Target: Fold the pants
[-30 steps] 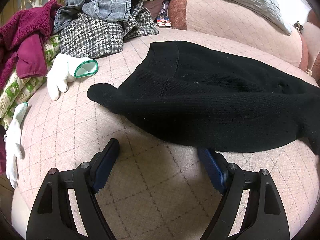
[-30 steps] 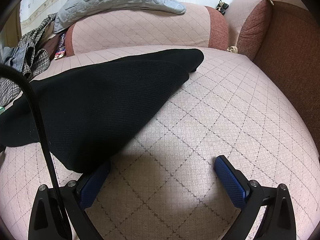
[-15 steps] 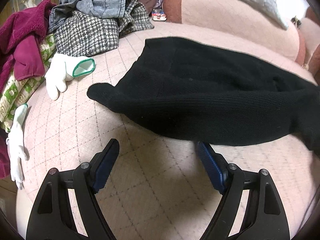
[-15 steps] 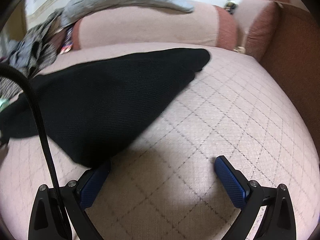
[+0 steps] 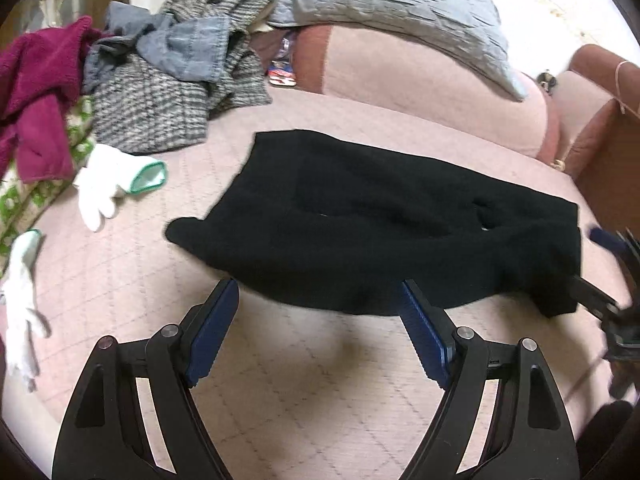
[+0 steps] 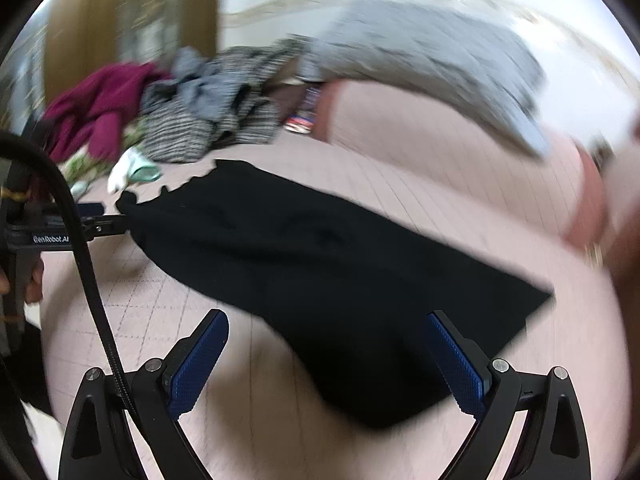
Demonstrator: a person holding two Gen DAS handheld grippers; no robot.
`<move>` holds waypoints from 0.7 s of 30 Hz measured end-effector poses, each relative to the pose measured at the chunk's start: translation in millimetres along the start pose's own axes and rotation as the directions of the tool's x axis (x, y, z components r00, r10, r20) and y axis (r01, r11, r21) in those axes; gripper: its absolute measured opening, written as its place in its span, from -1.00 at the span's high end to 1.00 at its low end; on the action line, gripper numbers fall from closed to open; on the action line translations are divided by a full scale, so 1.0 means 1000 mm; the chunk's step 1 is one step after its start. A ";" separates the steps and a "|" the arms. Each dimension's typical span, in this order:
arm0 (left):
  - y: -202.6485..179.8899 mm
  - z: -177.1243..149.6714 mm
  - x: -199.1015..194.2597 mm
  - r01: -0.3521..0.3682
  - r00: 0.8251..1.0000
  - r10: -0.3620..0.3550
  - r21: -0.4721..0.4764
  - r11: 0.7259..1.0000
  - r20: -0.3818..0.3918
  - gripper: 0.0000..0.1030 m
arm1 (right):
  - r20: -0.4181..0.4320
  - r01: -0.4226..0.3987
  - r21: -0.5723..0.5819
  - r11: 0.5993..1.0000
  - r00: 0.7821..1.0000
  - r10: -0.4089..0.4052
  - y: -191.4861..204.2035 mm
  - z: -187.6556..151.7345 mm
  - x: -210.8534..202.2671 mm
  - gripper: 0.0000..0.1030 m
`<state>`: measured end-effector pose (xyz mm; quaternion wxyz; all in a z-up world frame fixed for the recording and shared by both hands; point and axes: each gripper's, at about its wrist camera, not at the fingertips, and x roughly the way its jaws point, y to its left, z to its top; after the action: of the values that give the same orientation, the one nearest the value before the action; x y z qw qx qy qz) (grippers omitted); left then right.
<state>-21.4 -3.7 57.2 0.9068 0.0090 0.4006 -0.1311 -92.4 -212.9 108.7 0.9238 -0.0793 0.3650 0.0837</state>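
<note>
Black knit pants lie flat on the pink quilted sofa seat, folded lengthwise. My left gripper is open just short of the pants' near edge, touching nothing. My right gripper is open, its jaws either side of the pants' near corner without gripping it; that view is motion-blurred. The right gripper also shows at the right edge of the left wrist view, by the pants' right end. The left gripper shows at the left of the right wrist view.
A heap of clothes in maroon, denim and houndstooth lies at the back left. White gloves lie on the seat's left part. A grey quilted pillow rests on the backrest. A brown armrest stands at the right.
Both grippers have pulled back and up from the pants. The right gripper swung left, now facing the pants' right end and the clothes heap. Both stay open.
</note>
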 end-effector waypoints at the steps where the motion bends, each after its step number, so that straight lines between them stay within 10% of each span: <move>1: -0.003 0.000 0.003 0.020 1.000 -0.020 0.005 1.000 -0.014 -0.58 | -0.005 -0.010 -0.043 0.999 1.000 0.010 0.000 0.006 0.008 -0.90; 8: -0.012 0.007 0.024 0.073 0.994 -0.073 0.003 0.997 -0.087 -0.58 | -0.063 -0.138 -0.247 0.959 0.990 0.126 0.015 0.031 0.056 -0.86; 10: -0.010 0.010 0.027 0.083 0.992 -0.084 -0.014 0.996 -0.092 -0.58 | -0.098 -0.179 -0.284 0.942 0.983 0.158 0.020 0.038 0.075 -0.64; 15: -0.002 0.012 0.027 0.057 0.994 -0.058 -0.020 0.998 -0.091 -0.58 | -0.226 -0.282 -0.254 0.925 0.947 0.227 0.018 0.039 0.110 0.62; 21: 0.021 0.008 0.013 0.061 0.995 -0.067 -0.079 0.995 -0.076 -0.58 | -0.140 -0.292 -0.212 0.933 0.954 0.266 0.034 0.032 0.052 0.84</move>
<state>-2.1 13.0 51.4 0.8854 -0.0334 0.4406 -0.1443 -41.1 -168.1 92.4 0.8656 -0.1379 0.4103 0.2516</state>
